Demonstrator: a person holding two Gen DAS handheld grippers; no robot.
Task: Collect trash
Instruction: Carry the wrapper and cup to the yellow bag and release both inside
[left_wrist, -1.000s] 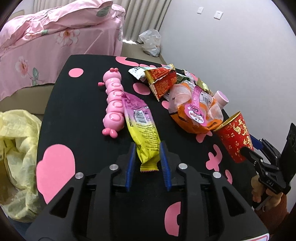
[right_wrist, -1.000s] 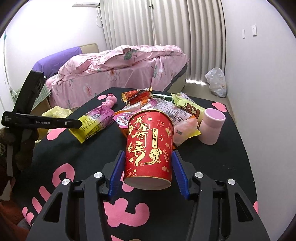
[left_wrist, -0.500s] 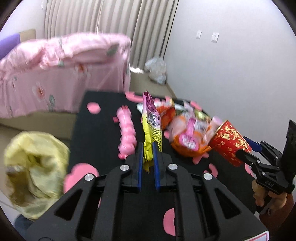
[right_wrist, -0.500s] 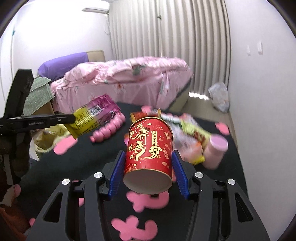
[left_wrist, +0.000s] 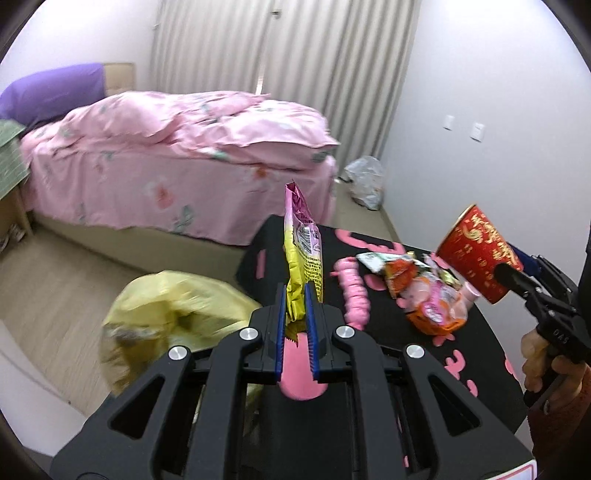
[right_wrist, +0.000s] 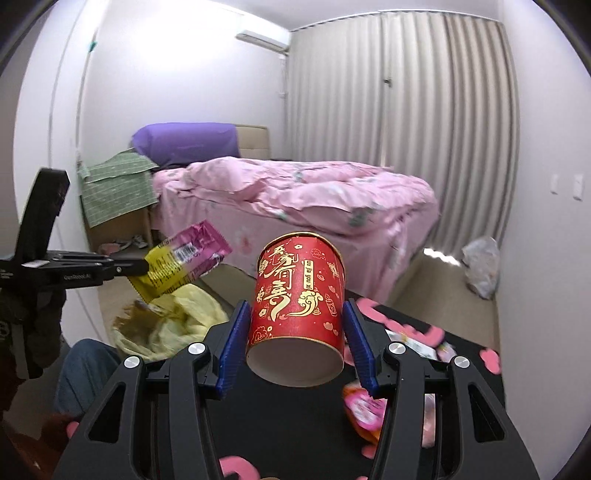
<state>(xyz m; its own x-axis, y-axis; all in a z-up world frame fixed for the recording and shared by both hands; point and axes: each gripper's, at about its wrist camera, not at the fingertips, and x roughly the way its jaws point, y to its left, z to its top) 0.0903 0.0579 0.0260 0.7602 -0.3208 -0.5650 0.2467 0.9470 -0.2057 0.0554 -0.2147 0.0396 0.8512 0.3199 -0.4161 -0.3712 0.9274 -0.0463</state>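
The left gripper (left_wrist: 296, 317) pinches a yellow-and-pink wrapper (left_wrist: 303, 258) by its lower end, upright in the air above the desk (left_wrist: 480, 354) edge. The right gripper (right_wrist: 295, 343) clamps a red cup (right_wrist: 298, 310), lifted and tilted. Only the left view shows the desk's remaining wrappers (left_wrist: 428, 291) and pink caterpillar toy (left_wrist: 354, 295); the right view shows the yellow bag (right_wrist: 173, 325) on the floor below the wrapper.

Two wrist fisheyes, each looking forward along its own fingers

Both sit close behind their jaws, raised above the black tabletop (left_wrist: 480, 347), facing the pink bed (left_wrist: 184, 147) and curtains (right_wrist: 424, 110); each catches the other hand-held gripper at its edge.
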